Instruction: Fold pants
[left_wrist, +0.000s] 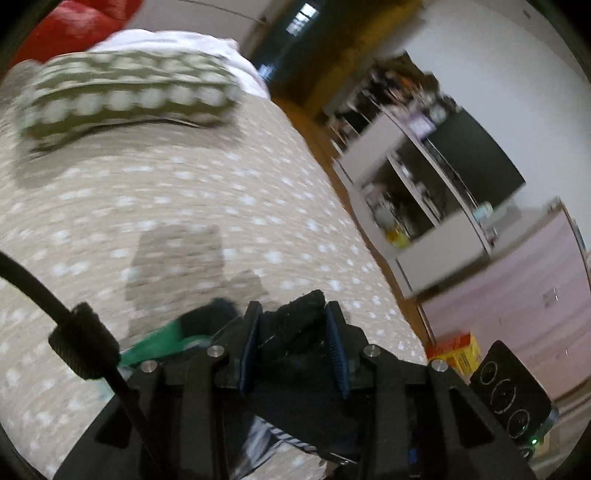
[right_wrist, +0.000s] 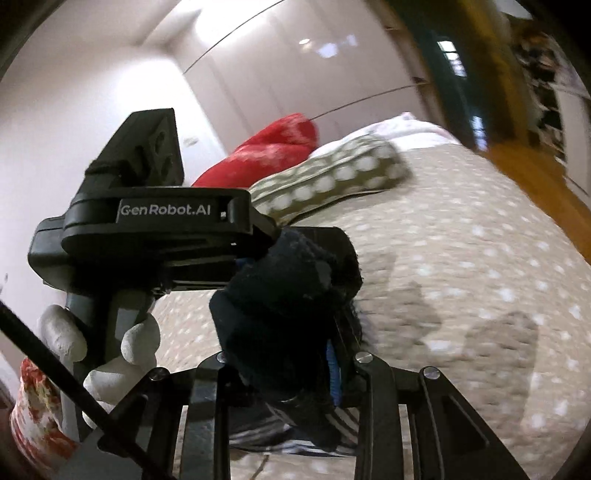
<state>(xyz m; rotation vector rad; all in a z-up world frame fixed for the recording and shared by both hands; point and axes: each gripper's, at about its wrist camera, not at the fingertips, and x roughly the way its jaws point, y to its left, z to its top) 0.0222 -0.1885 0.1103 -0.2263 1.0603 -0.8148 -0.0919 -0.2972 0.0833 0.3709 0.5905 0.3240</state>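
Observation:
The pants are dark navy with white stripes low down. My left gripper (left_wrist: 293, 317) is shut on a bunch of the pants (left_wrist: 295, 325), held above the beige dotted bedspread (left_wrist: 184, 192). A green part (left_wrist: 155, 345) shows to its left. In the right wrist view my right gripper (right_wrist: 295, 332) is shut on a thick fold of the pants (right_wrist: 284, 295), with striped cloth (right_wrist: 332, 421) hanging below. The left gripper's body (right_wrist: 147, 229), held by a white-gloved hand (right_wrist: 110, 362), sits just left of it, touching the same bunch.
A green dotted pillow (left_wrist: 122, 96) and a red cushion (right_wrist: 273, 147) lie at the head of the bed. White shelving with a dark screen (left_wrist: 443, 177) stands right of the bed across a wooden floor (left_wrist: 332, 147). An orange box (left_wrist: 456, 350) sits on the floor.

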